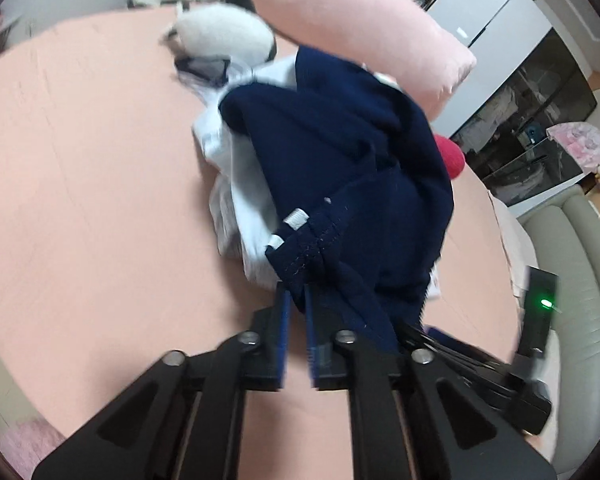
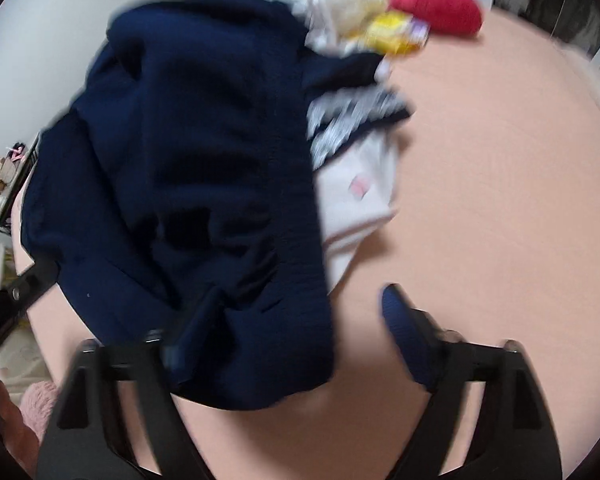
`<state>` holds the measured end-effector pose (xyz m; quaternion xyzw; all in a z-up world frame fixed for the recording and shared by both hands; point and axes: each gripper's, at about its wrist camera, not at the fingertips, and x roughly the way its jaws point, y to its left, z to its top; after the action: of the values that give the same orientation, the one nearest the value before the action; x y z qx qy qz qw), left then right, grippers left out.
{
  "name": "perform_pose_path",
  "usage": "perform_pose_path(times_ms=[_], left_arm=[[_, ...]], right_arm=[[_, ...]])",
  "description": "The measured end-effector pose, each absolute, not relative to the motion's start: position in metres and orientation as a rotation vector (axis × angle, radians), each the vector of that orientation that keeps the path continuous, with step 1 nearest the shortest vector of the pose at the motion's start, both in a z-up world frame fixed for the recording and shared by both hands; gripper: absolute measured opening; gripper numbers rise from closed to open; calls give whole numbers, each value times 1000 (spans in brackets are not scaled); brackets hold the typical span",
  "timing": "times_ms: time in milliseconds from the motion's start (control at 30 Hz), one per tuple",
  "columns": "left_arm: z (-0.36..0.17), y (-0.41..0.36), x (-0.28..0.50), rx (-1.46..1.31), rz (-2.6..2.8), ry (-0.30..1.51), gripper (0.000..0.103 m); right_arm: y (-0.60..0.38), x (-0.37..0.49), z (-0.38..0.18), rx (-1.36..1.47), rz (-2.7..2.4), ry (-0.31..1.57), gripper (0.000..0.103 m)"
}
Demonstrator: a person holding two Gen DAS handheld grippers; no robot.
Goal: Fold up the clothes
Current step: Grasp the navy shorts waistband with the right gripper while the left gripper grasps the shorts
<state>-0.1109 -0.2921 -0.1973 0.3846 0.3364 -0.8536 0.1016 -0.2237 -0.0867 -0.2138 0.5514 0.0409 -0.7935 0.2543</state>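
My left gripper (image 1: 296, 292) pinches the navy garment's (image 1: 340, 152) stitched hem at its tips; the cloth trails ahead of them; my right gripper (image 2: 300, 312) gapes wide, cloth draped over its left finger.

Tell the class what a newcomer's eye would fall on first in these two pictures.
The navy garment dominates both views, bunched over the pink bed sheet, its hem pinched by the left gripper. The right gripper stands wide open beside it. Behind lie a white garment and a red cushion.
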Motion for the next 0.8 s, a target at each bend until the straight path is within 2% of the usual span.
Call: perform_pose_path(times_ms=[67, 200, 367, 433, 500, 567, 600, 667, 800], left_arm=[[-202, -282, -106, 1146, -2544, 1006, 56], [-205, -267, -105, 1200, -2566, 1037, 56], [-204, -252, -101, 1224, -2596, 1164, 56], [-203, -247, -102, 1227, -2599, 1140, 56], [-207, -240, -106, 1281, -2587, 1209, 56], [-209, -235, -105, 1311, -2561, 1242, 62], [-210, -233, -104, 1324, -2547, 1251, 68], [-213, -229, -103, 1352, -2533, 1269, 72], [-223, -214, -112, 1435, -2543, 1463, 72]], right_arm=[[-91, -219, -218, 1517, -2079, 73, 29], [-85, -202, -192, 1431, -2044, 58, 27], [-76, -179, -154, 1311, -2015, 59, 27], [-77, -171, -147, 1285, -1997, 93, 27], [-71, -171, -144, 1275, -1972, 58, 27], [-65, -168, -142, 1266, -1949, 16, 26], [-63, -164, -140, 1258, -1947, 10, 26], [-61, -144, -145, 1232, -1933, 33, 26], [-38, -116, -146, 1197, -1890, 35, 26]])
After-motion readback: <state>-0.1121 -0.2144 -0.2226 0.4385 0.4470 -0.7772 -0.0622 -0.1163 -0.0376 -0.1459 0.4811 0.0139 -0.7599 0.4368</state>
